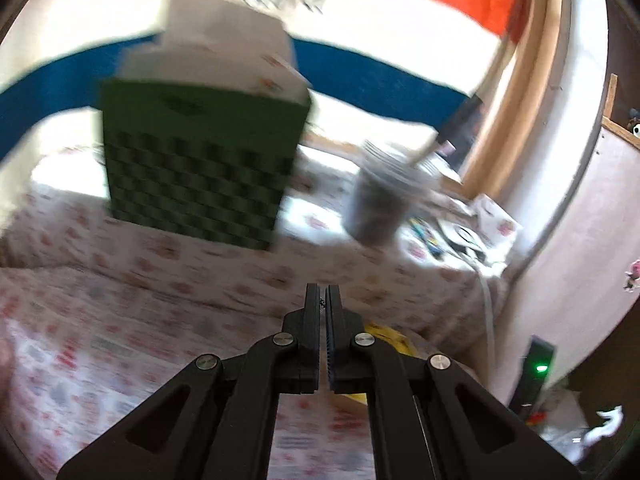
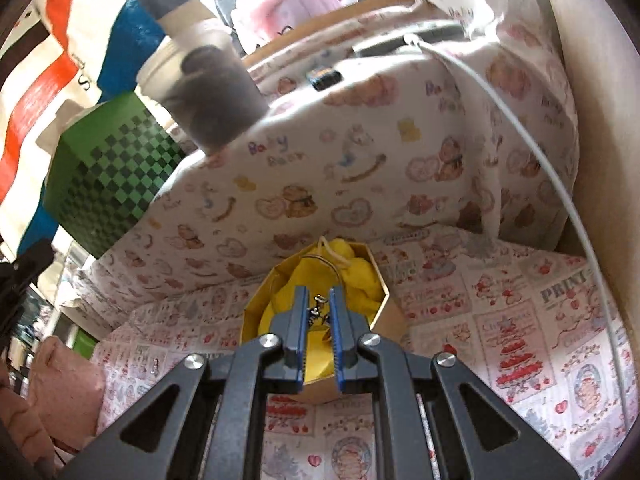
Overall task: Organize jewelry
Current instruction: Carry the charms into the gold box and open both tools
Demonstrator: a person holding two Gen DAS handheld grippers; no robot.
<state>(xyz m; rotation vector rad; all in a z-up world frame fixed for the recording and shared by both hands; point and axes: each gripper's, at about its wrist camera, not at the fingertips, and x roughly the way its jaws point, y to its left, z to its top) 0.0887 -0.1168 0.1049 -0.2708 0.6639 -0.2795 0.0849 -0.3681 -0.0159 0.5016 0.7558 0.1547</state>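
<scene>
Small shiny metal jewelry piece (image 2: pixel 317 312) between matt black plastic right gripper (image 2: pixel 319 312) fingers; below, gold cardboard octagonal box (image 2: pixel 390 314), yellow cloth lining (image 2: pixel 360 280). Printed cotton bedsheet (image 2: pixel 500 320) matt.

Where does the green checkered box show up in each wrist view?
Left wrist: the green checkered box stands upper left of centre, blurred, beyond the left tool.
Right wrist: the box sits at the left edge, mid-height.
Shared landmark: the dark cup, on the box's right in both views.
</scene>
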